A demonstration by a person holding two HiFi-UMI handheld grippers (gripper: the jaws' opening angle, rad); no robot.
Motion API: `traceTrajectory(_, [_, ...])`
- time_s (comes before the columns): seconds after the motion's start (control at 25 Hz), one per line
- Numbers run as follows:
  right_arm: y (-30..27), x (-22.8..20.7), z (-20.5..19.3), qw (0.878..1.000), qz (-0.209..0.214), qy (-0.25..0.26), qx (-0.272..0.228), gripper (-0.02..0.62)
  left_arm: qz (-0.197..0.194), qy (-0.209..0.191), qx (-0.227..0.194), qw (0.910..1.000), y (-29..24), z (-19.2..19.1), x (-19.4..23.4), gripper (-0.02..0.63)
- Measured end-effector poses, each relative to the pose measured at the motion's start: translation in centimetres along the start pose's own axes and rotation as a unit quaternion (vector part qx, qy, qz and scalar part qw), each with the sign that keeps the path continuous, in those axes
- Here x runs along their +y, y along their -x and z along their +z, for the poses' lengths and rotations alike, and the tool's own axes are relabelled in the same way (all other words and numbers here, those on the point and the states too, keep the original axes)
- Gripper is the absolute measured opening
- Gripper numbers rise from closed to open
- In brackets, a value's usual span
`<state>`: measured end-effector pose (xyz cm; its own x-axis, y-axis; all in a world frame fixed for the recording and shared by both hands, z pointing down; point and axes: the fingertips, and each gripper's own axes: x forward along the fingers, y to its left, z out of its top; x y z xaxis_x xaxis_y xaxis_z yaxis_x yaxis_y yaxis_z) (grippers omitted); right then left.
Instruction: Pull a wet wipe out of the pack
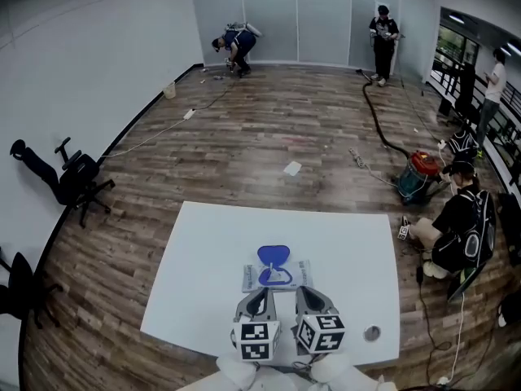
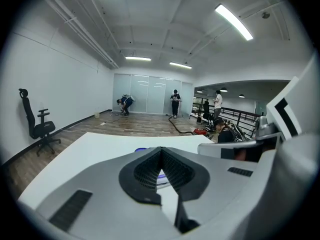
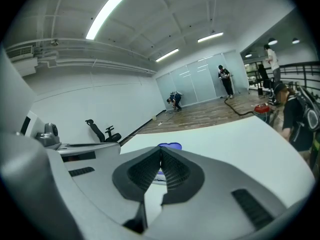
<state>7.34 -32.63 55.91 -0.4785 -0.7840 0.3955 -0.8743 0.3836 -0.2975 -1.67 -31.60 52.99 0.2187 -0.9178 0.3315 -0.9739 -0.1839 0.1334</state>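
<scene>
Hovering over the white worktop's (image 1: 203, 275) near edge, the left gripper (image 1: 262, 293) has its jaws together, empty. Just ahead lies the wet wipe pack (image 1: 277, 275), blue lid (image 1: 273, 256) open. The right gripper (image 1: 303, 292) is likewise closed.

I'm seeing the left gripper (image 1: 260, 294) and the right gripper (image 1: 304, 293) wearing light grey, wedge-shaped shells, each carrying a white cube (image 1: 255, 340) printed with black square markers. In the gripper views their black pads (image 2: 148, 171) are showing a fine ribbed texture, with dark ridged slots (image 2: 70, 210) sitting in the grey housing. The left hand (image 1: 236, 372) and right hand (image 1: 335, 370) are wearing something white, whether glove or sleeve I cannot tell.
</scene>
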Motion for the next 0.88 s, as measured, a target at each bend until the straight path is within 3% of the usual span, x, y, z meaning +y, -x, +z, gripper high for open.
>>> traceTrajectory(0.4, [-4.0, 0.4, -2.0, 0.999, 0.013, -0.02, 0.033, 0.011, -0.005, 0.019, 0.039, 0.999, -1.3, -2.6, 2.4, -0.005])
traceTrajectory(0.88, [-7.2, 0.0, -3.2, 0.998, 0.02, -0.004, 0.053, 0.012, 0.006, 0.026, 0.039, 0.9989, -2.0, -3.0, 3.5, -0.004])
